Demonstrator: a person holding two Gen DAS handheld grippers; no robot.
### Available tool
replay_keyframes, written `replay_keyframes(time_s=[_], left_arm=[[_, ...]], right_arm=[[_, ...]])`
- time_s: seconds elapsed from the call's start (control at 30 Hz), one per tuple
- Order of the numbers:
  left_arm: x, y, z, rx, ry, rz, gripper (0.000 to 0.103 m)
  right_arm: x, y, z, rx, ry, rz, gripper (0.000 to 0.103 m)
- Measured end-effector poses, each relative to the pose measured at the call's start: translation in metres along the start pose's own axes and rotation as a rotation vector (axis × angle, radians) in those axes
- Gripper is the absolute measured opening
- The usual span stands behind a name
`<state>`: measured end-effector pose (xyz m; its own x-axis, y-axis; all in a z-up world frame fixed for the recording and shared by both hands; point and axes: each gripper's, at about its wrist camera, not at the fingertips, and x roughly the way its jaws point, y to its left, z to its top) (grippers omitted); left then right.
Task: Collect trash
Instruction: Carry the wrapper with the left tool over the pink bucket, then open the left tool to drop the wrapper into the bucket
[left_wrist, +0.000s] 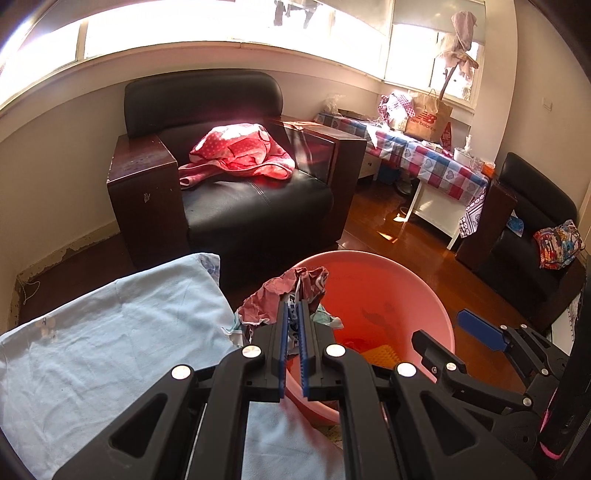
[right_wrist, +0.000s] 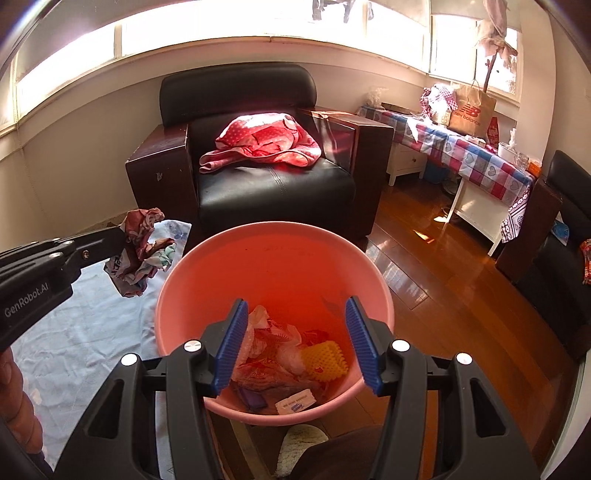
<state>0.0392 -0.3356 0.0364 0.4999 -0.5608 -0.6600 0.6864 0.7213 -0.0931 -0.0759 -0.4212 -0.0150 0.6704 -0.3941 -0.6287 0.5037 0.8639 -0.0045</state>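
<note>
Crumpled paper wad (left_wrist: 291, 295) pinched tight in the left gripper (left_wrist: 294, 314) — blue pads almost together, with the paper sticking out past the tips. Held up in the air, just left of the pink bucket (right_wrist: 184, 273) and near its rim, not yet over the hole. Probably there so it can go across and drop in.

From the right wrist view, same paper wad (right_wrist: 142, 251) hanging off the black left gripper (right_wrist: 120, 245), above the light blue sheet (right_wrist: 85, 332). Nothing under it but cloth, so letting go now would likely miss.

Right gripper (right_wrist: 293, 343) wide open, blue fingers (right_wrist: 231, 347) far apart, holding nothing. Parked right over the bucket mouth, looking down into it. Maybe just dropped something, maybe waiting for a turn — hard to say.

Down in the bucket: a heap of trash already. A bumpy yellow thing (right_wrist: 325, 360), crinkly wrappers (right_wrist: 273, 350), a little white packet (right_wrist: 295, 400), something small and purple (right_wrist: 253, 398). So a good bit of the job looks done.

Bucket on the shiny wood floor (right_wrist: 436, 280), close beside the sheet, easy to reach from both sides.

Behind it all, a black armchair (right_wrist: 273, 184) with a pink spotted blanket (right_wrist: 262, 142) on the seat, and a table with a checked cloth (right_wrist: 476, 155) off to the right. Not trash, by the look of it.

Next bit likely simple: move the wad to the right until over the pink rim, then open up.
</note>
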Motion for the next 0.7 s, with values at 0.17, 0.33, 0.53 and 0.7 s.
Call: replay_keyframes(time_s=[0.17, 0.33, 0.53, 0.7], left_arm=[[0.02, -0.011, 0.0, 0.026, 0.028, 0.006, 0.005], [0.037, -0.017, -0.003, 0.043, 0.058, 0.008, 0.005], [0.053, -0.023, -0.005, 0.065, 0.085, 0.0, 0.006], [0.06, -0.03, -0.006, 0.084, 0.113, -0.011, 0.014]], right_arm=[[0.009, -0.011, -0.001, 0.018, 0.015, -0.012, 0.055], [0.017, -0.016, -0.003, 0.029, 0.03, -0.015, 0.055], [0.025, -0.018, -0.005, 0.031, 0.046, -0.02, 0.055], [0.027, -0.017, -0.005, 0.032, 0.052, -0.02, 0.055]])
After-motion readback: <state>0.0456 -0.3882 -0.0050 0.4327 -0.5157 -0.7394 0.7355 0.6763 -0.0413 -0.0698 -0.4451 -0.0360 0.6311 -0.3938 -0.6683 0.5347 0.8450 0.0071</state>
